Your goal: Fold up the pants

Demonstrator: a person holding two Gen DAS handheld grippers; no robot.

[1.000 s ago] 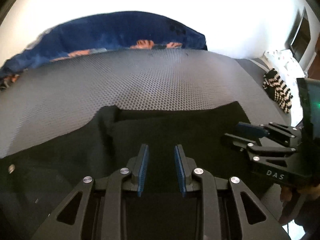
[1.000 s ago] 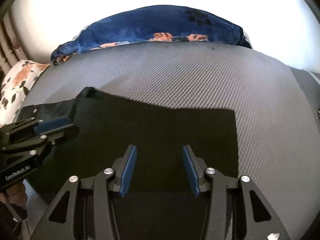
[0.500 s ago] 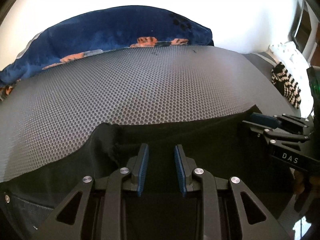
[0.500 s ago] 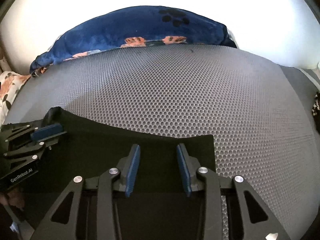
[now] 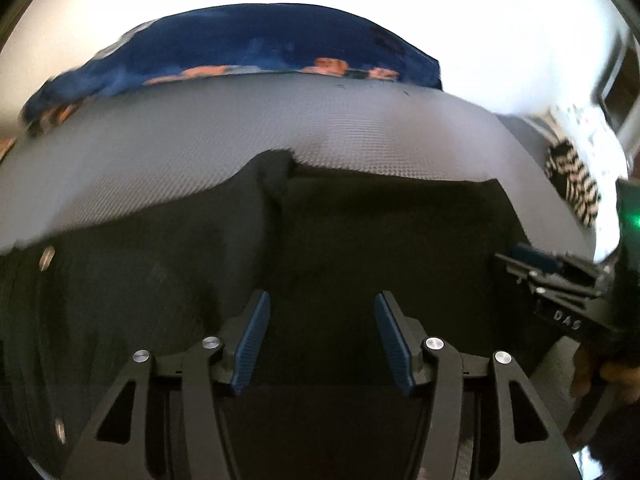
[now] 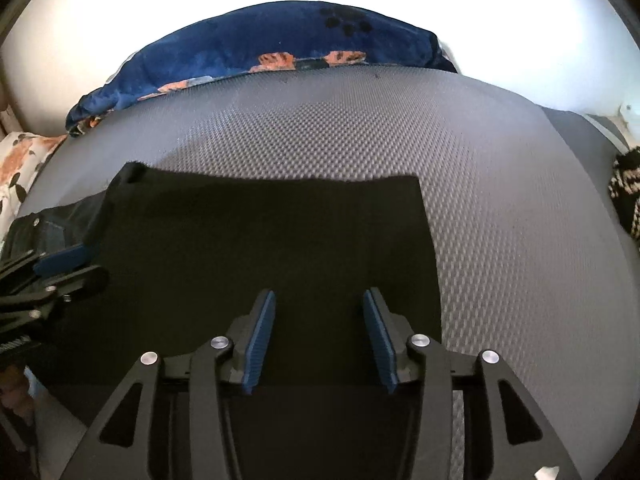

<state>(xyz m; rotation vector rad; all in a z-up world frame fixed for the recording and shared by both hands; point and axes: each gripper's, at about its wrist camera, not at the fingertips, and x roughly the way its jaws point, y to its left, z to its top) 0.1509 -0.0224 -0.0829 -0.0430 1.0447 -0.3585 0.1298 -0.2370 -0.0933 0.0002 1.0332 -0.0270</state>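
Observation:
Black pants lie folded on a grey honeycomb mat; a folded layer rests on top, with the waistband and metal buttons at the left. My left gripper is open and empty above the pants. My right gripper is open and empty above the folded layer, near its right edge. Each gripper shows in the other's view: the right one at the far right, the left one at the far left.
A blue blanket with orange patches lies along the mat's far edge by a white wall. A black-and-white striped item sits at the right, a floral fabric at the left. Bare mat lies right of the pants.
Both grippers have opened wider and pulled back and up from the pants. The folded layer stays flat on the mat.

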